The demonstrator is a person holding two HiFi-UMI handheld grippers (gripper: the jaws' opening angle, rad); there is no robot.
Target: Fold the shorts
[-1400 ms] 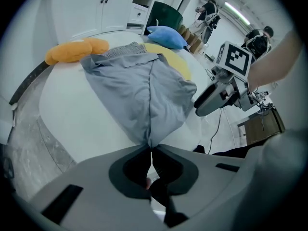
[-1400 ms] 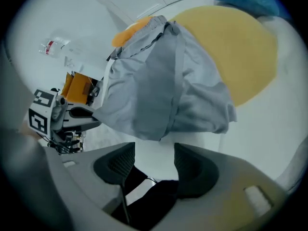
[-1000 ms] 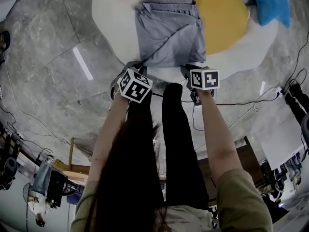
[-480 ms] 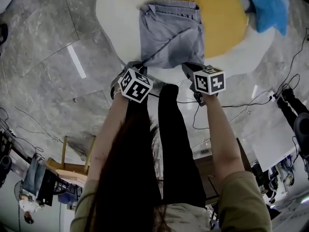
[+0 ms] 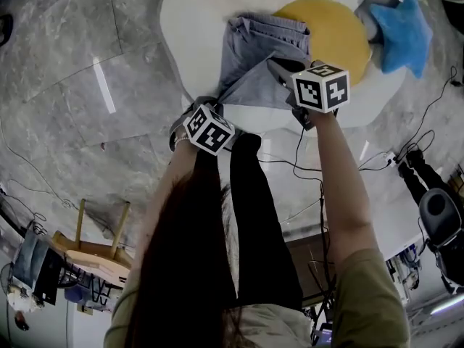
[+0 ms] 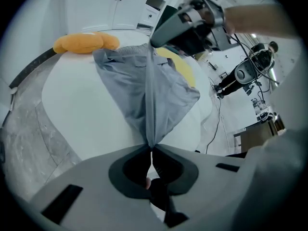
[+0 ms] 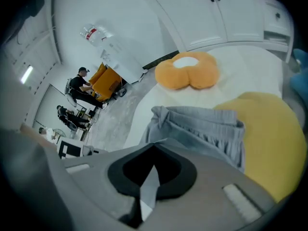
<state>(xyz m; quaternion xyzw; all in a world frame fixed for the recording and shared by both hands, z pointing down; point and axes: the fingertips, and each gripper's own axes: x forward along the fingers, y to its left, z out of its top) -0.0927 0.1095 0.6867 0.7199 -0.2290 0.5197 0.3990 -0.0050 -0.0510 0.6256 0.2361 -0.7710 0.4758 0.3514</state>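
Grips the shorts [image 5: 254, 46] at two hem corners, spread on the white mat [image 5: 192, 20] with one side touching the yellow disc [image 5: 330, 31]. Keeps the left claw [image 6: 150, 147] pinched fully closed on one corner, on the side of the shorts away from the disc and nearer the person. Has the right claw [image 7: 153, 153] closed just as tight, with a strip of grey cloth caught between its jaws.

Differs from a second ago in the right claw only. Sat level with the left then, on the person's side of the disc. Hangs raised over the shorts now, just beside the disc's edge, with the hem corner drawn up along with it. Shows a taut ridge of cloth running from one claw to the other, plain in the left gripper view. Leaves the waistband lying flat against the disc's edge, much as before.

Reads as the first fold under way: hem carried toward the waistband, so far on one side alone. Probably calls next for bringing the left corner along, or the fold lands skewed. Risks dragging the waistband further onto the disc if pulled too hard.

Elsewhere: blue star cushion [image 5: 402, 38] on the disc's far side from the shorts, orange cushion [image 7: 187, 71] beyond the disc, away from the person.
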